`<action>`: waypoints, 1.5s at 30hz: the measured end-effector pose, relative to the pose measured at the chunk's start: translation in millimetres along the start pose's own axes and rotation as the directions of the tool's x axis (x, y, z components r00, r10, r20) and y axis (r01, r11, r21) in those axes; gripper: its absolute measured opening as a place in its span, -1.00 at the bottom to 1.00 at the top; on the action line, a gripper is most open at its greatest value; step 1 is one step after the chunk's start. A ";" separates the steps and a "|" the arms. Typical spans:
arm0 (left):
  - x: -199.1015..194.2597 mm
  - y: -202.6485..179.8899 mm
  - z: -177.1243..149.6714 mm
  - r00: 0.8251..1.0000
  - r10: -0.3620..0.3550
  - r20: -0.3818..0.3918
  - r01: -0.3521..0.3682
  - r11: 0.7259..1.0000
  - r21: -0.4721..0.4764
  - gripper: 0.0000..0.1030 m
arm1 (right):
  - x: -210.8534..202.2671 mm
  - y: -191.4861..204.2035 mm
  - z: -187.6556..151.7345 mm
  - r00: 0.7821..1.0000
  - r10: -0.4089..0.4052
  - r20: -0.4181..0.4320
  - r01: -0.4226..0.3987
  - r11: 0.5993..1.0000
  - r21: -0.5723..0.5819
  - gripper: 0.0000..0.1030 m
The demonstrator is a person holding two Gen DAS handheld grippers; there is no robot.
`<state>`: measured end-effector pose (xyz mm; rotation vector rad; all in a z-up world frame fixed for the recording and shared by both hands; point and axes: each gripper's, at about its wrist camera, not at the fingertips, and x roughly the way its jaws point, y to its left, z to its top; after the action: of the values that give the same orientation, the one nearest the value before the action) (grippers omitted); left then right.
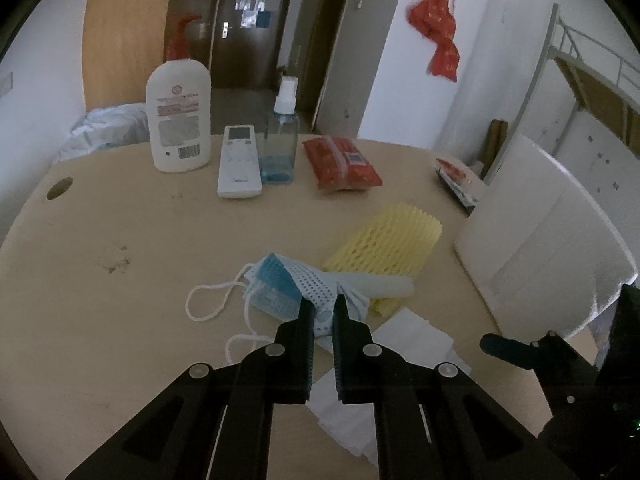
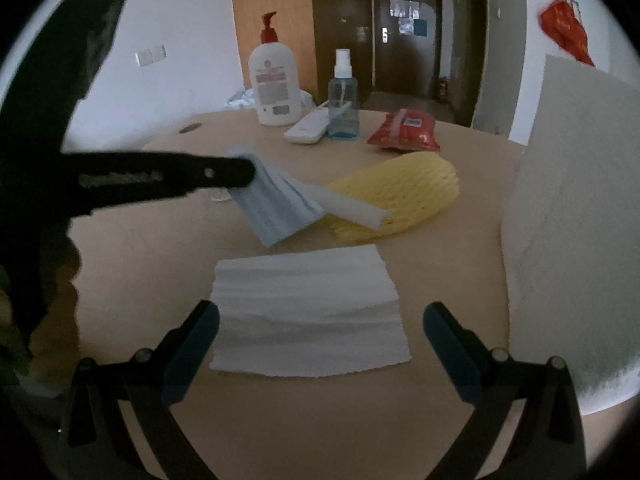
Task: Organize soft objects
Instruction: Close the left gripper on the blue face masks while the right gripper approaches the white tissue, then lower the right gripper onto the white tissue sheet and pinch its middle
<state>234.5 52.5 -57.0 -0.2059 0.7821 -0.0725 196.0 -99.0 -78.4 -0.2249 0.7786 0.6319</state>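
Note:
My left gripper [image 1: 323,304] is shut on the edge of a blue pleated face mask [image 1: 276,284]. In the right wrist view the mask [image 2: 272,204] hangs tilted from the left gripper [image 2: 248,170], and its white ear loops trail on the table. A yellow foam net sleeve [image 1: 388,240] lies just behind it, with a white foam strip [image 1: 380,284] across its near end. A white paper tissue [image 2: 308,312] lies flat on the table. My right gripper [image 2: 320,320] stands open over the tissue's near half, with nothing gripped.
At the back of the wooden table [image 1: 120,300] stand a lotion pump bottle [image 1: 178,116], a white remote [image 1: 240,160], a blue spray bottle [image 1: 280,144] and a red tissue pack [image 1: 340,160]. A large white foam board [image 2: 572,220] rises at the right edge.

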 end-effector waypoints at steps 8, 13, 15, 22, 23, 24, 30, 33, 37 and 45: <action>-14.6 16.0 1.3 0.999 -0.024 0.044 0.025 0.999 -0.022 -0.83 | 2.6 16.0 4.6 0.998 -0.067 -0.005 0.067 0.996 -0.067 0.99; -24.2 25.5 1.5 0.997 -0.048 0.063 0.050 0.998 -0.037 -0.83 | -0.3 18.9 10.6 0.998 -0.055 -0.007 0.054 0.993 -0.103 0.99; -27.3 28.7 0.7 0.996 -0.051 0.071 0.054 0.998 -0.041 -0.83 | 4.7 21.1 11.6 0.998 -0.063 -0.018 0.061 0.992 -0.113 0.99; -30.0 34.2 0.4 0.996 -0.064 0.062 0.067 0.996 -0.054 -0.83 | 20.7 32.4 11.9 0.995 -0.075 -0.073 0.063 0.986 -0.154 0.99; -31.2 34.5 0.5 0.996 -0.063 0.066 0.067 0.996 -0.056 -0.83 | 21.1 33.6 11.5 0.994 -0.078 -0.079 0.065 0.985 -0.157 0.99; -32.5 34.9 0.4 0.996 -0.063 0.070 0.067 0.996 -0.057 -0.83 | 21.9 34.4 11.1 0.993 -0.086 -0.084 0.072 0.984 -0.161 0.99; -35.1 35.7 -0.3 0.994 -0.074 0.078 0.078 0.995 -0.058 -0.83 | 28.2 34.8 9.5 0.988 -0.093 -0.124 0.071 0.983 -0.170 0.67; -37.5 36.7 -0.9 0.993 -0.078 0.086 0.083 0.995 -0.057 -0.83 | 28.1 34.9 10.0 0.988 -0.086 -0.128 0.064 0.984 -0.166 0.57; -38.1 37.4 -0.7 0.993 -0.079 0.091 0.085 0.995 -0.059 -0.83 | 25.5 35.1 7.7 0.990 -0.017 -0.142 -0.003 0.990 -0.138 0.09; -42.8 36.2 -1.7 0.990 -0.092 0.108 0.098 0.994 -0.050 -0.83 | 18.0 37.6 1.9 0.990 0.015 -0.138 -0.031 0.993 -0.116 -0.68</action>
<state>202.5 93.6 -36.3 -0.2974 0.6694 -0.1292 184.0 -60.3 -88.5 -0.3710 0.8773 0.6906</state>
